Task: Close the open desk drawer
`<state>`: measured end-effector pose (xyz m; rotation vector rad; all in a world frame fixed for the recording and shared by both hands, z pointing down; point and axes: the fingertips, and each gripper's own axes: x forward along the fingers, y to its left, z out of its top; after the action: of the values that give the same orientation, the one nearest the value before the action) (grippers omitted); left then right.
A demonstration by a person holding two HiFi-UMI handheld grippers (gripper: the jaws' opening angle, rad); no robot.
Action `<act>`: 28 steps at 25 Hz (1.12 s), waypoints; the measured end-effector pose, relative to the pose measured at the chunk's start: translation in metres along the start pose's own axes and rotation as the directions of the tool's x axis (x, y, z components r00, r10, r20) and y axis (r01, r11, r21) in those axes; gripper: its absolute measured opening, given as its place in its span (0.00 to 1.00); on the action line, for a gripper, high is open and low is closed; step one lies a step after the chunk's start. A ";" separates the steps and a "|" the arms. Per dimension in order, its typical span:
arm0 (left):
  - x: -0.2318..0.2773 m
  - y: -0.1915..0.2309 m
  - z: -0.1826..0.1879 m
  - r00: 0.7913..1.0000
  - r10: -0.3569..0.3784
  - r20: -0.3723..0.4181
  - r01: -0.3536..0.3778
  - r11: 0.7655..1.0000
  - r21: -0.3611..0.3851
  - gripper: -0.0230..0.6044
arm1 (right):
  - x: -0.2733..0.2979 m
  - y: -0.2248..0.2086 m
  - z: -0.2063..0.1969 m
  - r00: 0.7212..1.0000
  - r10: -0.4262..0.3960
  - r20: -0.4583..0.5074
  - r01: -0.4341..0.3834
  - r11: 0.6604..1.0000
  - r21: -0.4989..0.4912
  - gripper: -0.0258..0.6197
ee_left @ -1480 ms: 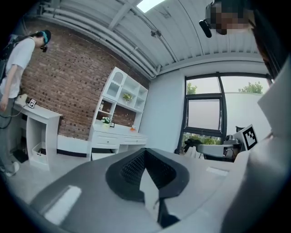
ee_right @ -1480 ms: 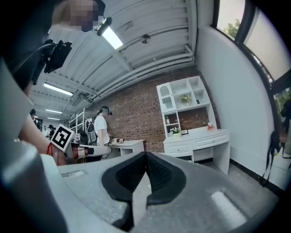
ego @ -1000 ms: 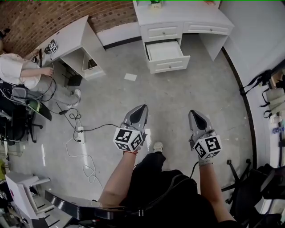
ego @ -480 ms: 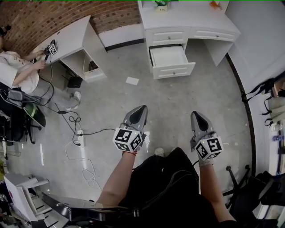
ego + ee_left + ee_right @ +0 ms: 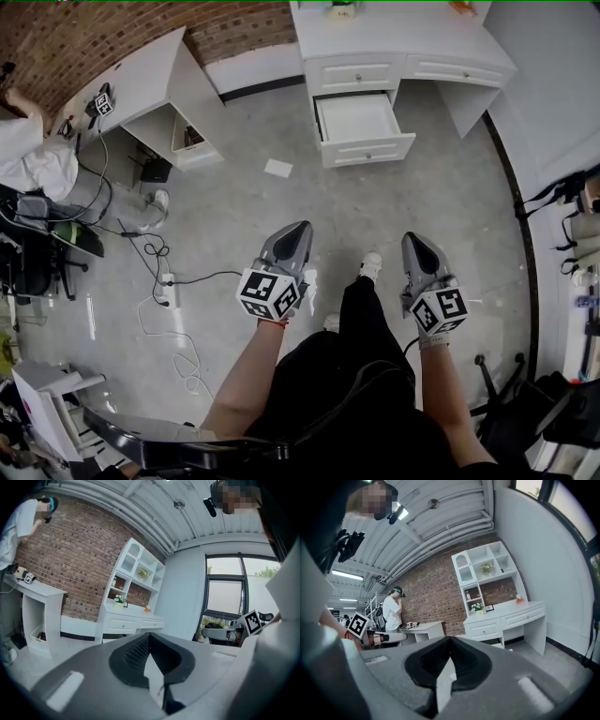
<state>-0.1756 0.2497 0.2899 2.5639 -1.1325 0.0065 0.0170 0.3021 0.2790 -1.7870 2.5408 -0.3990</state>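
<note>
Drawer (image 5: 361, 122) of the far desk (image 5: 403, 42) is seen pulled out and untouched; left gripper (image 5: 298, 231) and right gripper (image 5: 410, 240) are held well short of it, jaws pressed together, empty.

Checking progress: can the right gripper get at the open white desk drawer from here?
Probably not yet. The right gripper hangs well short of the open white desk drawer, with bare grey floor between them. Nothing seems to block the way; walking closer should do.

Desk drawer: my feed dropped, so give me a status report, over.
Left claw shut, empty; right claw shut, empty. Desk drawer open, well out of reach ahead. Only a paper scrap on the floor, left of the path.
</note>
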 end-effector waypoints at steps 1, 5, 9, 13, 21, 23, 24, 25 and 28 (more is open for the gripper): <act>0.005 0.003 0.000 1.000 0.003 -0.001 -0.003 1.000 0.001 0.04 | 0.005 -0.005 0.000 1.000 0.003 -0.001 -0.003 1.000 0.000 0.04; 0.034 0.014 0.002 1.000 0.014 -0.008 -0.014 1.000 0.005 0.04 | 0.027 -0.026 0.000 1.000 0.009 -0.005 -0.009 1.000 0.009 0.04; 0.070 0.021 0.006 1.000 0.010 -0.015 -0.010 1.000 0.005 0.04 | 0.053 -0.049 0.000 0.999 0.025 -0.025 -0.025 1.000 0.007 0.04; 0.111 0.026 0.004 0.999 -0.001 -0.033 0.001 1.000 0.003 0.04 | 0.080 -0.077 0.000 0.998 0.029 -0.047 -0.028 0.999 0.023 0.04; 0.186 0.040 -0.026 0.995 -0.010 -0.102 0.008 1.000 -0.021 0.04 | 0.131 -0.129 -0.029 0.992 0.050 -0.117 -0.043 0.997 0.060 0.04; 0.201 0.044 -0.035 0.993 -0.010 -0.120 0.006 1.000 -0.028 0.04 | 0.143 -0.140 -0.039 0.989 0.061 -0.135 -0.052 0.996 0.074 0.04; 0.210 0.045 -0.038 0.992 -0.009 -0.127 0.005 1.000 -0.031 0.04 | 0.149 -0.145 -0.043 0.987 0.069 -0.145 -0.058 0.995 0.076 0.04; 0.218 0.047 -0.042 0.991 -0.007 -0.134 0.003 0.999 -0.035 0.04 | 0.155 -0.150 -0.047 0.985 0.077 -0.156 -0.066 0.995 0.075 0.04; 0.242 0.052 -0.050 0.989 0.000 -0.147 -0.008 0.999 -0.049 0.04 | 0.171 -0.162 -0.058 0.976 0.107 -0.189 -0.094 0.992 0.081 0.04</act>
<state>-0.0412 0.0584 0.3861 2.4721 -1.0694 0.1630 0.0979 0.1037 0.3930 -1.6623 2.6905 -0.6817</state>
